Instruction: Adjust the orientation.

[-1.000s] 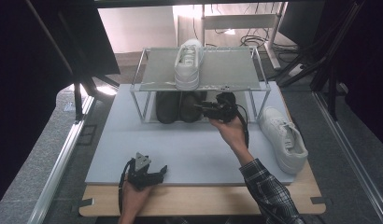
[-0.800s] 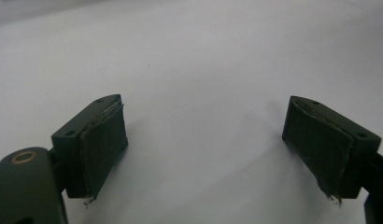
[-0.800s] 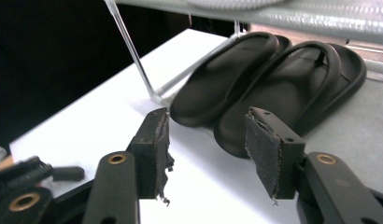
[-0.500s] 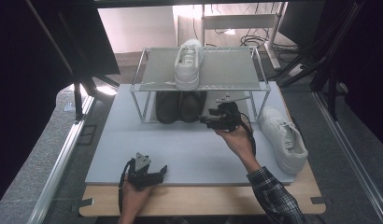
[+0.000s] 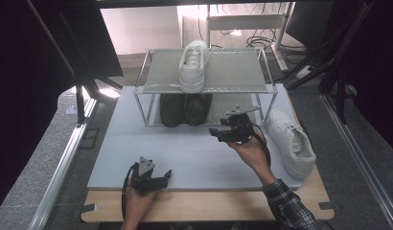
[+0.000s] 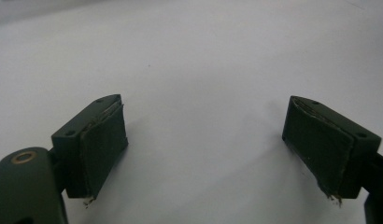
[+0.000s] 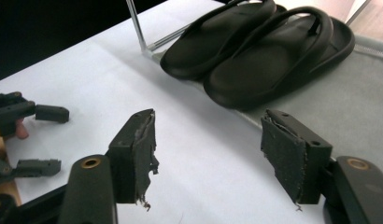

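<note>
- The right tool (image 5: 222,134) is hovering over the table (image 5: 137,143) in front of the rack's (image 5: 261,67) lower shelf, its jaws gaping with nothing between them; they have just been opening.
- In the right gripper view the pair of black sandals (image 7: 259,51) is lying side by side, touching, on the lower shelf just ahead of that tool (image 7: 208,154). Judging by this, placing the sandals looks done and the tool is letting go of that job.
- The left tool (image 5: 158,178) is resting near the table's front edge, well apart from every shoe, jaws standing wide and empty, as the left gripper view (image 6: 203,149) is showing over bare table.
- One white sneaker (image 5: 193,64) is sitting on the top shelf; the other white sneaker (image 5: 291,142) is lying on the table to the right of the rack, beside the right hand.
- What seems left: carrying that loose sneaker up beside its partner.
- Count: two black sandals, two white sneakers, one two-shelf rack, two tools.
</note>
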The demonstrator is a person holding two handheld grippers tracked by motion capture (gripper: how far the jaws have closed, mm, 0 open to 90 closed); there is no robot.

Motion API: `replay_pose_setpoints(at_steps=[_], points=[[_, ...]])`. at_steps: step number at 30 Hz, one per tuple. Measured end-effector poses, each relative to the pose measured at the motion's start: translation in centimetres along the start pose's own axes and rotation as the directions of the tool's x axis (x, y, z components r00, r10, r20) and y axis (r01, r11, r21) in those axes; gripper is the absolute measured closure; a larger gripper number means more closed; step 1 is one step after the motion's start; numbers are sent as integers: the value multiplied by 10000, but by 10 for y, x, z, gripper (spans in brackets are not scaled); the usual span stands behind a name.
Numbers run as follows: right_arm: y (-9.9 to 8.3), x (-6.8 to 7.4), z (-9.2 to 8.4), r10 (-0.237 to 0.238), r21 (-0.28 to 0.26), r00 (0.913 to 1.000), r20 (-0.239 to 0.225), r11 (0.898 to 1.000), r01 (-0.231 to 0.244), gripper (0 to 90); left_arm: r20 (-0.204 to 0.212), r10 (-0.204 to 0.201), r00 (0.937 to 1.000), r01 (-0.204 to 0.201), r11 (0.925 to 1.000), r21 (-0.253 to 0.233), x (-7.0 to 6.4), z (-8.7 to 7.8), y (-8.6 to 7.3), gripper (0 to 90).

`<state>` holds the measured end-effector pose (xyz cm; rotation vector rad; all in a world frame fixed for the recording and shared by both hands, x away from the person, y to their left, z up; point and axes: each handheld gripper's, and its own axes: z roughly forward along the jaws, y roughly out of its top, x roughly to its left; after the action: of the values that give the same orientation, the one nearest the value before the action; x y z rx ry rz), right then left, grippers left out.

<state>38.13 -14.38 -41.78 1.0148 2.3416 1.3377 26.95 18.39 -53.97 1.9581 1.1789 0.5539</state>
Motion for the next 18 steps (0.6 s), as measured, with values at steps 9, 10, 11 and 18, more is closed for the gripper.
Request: replay_pose_setpoints(at_steps=[9, 10, 11, 18], points=[[-14, -2, -6, -78, 165, 9999, -83, 9998, 79, 279, -5, 33, 10000, -33, 10000, 2, 0, 0, 0, 133], [-16, -2, -7, -184, 233, 9998, -69, 9996, 185, 264, -4, 32, 10000, -32, 10000, 2, 0, 0, 0, 133], [-17, -1, -7, -271, 304, 9996, -41, 9992, 272, 253, -5, 31, 10000, -31, 10000, 1, 0, 0, 0, 133], [-31, -3, -15, -403, 424, 9992, 21, 9983, 402, 187, -7, 27, 10000, -27, 10000, -5, 0, 0, 0, 133]])
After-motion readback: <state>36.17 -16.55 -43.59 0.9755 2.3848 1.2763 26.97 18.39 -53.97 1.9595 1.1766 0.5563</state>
